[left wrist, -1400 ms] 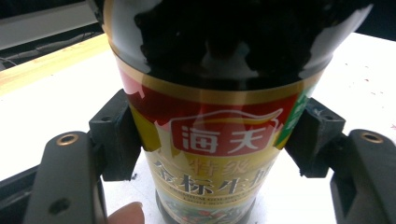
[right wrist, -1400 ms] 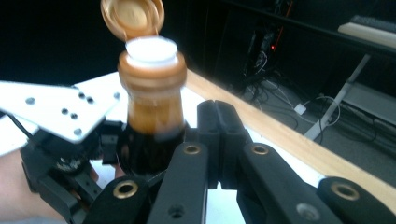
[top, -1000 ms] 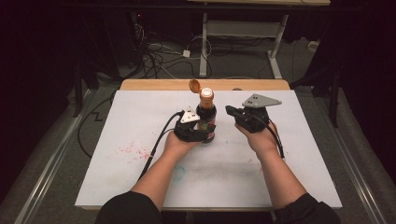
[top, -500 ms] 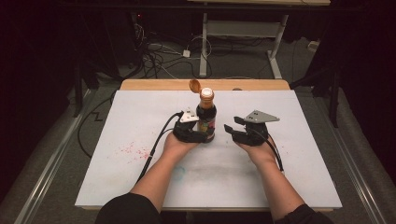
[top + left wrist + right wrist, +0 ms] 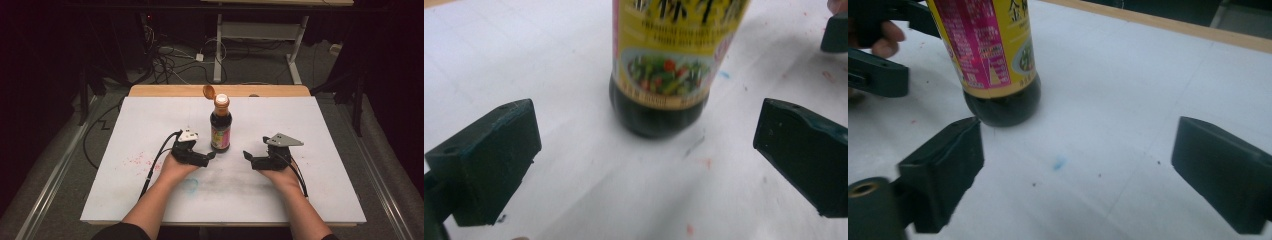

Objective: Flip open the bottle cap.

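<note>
A dark sauce bottle (image 5: 220, 127) with a yellow and pink label stands upright mid-table, its orange flip cap (image 5: 208, 91) hinged open. My left gripper (image 5: 209, 157) rests on the sheet just left of the bottle's base. Its jaws have just been opening and hold nothing. In the left gripper view the bottle (image 5: 664, 75) stands beyond the wide jaws of the left gripper (image 5: 646, 160), untouched. My right gripper (image 5: 250, 159) lies to the bottle's right, also freshly opened and empty. The right gripper view has the bottle (image 5: 993, 60) beyond the left jaw of the right gripper (image 5: 1078, 170).
A white sheet (image 5: 310, 130) covers the wooden table (image 5: 165, 90), with pink specks (image 5: 137, 161) at the left and a blue smudge (image 5: 190, 185) near the front. Cables (image 5: 165, 57) and a white frame (image 5: 255, 35) lie on the floor behind.
Both grippers have drawn back from the bottle and sunk to the sheet, the right one from higher up. Both pairs of jaws have spread apart. The bottle stands alone.
</note>
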A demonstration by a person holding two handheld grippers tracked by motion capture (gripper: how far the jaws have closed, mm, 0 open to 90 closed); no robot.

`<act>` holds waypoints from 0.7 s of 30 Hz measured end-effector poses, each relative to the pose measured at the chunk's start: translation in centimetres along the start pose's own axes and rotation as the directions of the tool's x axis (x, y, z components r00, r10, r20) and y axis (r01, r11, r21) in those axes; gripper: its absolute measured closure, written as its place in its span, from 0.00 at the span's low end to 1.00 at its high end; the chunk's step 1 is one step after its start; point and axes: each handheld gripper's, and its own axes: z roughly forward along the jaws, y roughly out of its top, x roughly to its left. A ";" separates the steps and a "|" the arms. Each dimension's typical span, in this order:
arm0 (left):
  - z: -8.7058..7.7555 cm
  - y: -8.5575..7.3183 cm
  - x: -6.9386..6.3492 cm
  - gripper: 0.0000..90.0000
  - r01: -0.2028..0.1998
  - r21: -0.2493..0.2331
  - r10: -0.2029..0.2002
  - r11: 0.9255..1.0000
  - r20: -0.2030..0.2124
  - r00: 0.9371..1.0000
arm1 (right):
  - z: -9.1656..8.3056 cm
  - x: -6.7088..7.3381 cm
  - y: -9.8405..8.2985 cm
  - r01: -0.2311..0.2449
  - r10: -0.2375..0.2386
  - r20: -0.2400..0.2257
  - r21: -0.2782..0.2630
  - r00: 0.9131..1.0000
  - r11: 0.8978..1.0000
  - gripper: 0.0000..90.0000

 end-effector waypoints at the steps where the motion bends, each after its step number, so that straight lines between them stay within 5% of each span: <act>1: -0.4 -0.1 0.2 0.00 -0.005 -0.003 0.005 1.000 -0.008 1.000 | -0.1 0.0 -0.2 -0.002 0.002 0.004 0.001 1.000 1.000 0.02; 9: -3.9 -0.8 1.2 0.00 -0.004 -0.008 0.004 1.000 -0.043 0.999 | -1.6 0.0 -1.5 -0.011 0.010 0.025 0.021 1.000 1.000 0.00; 21: -9.5 -1.8 1.8 0.00 0.000 -0.080 -0.004 0.997 -0.054 0.999 | -4.5 0.5 -3.3 0.004 -0.004 0.052 0.004 0.999 1.000 0.00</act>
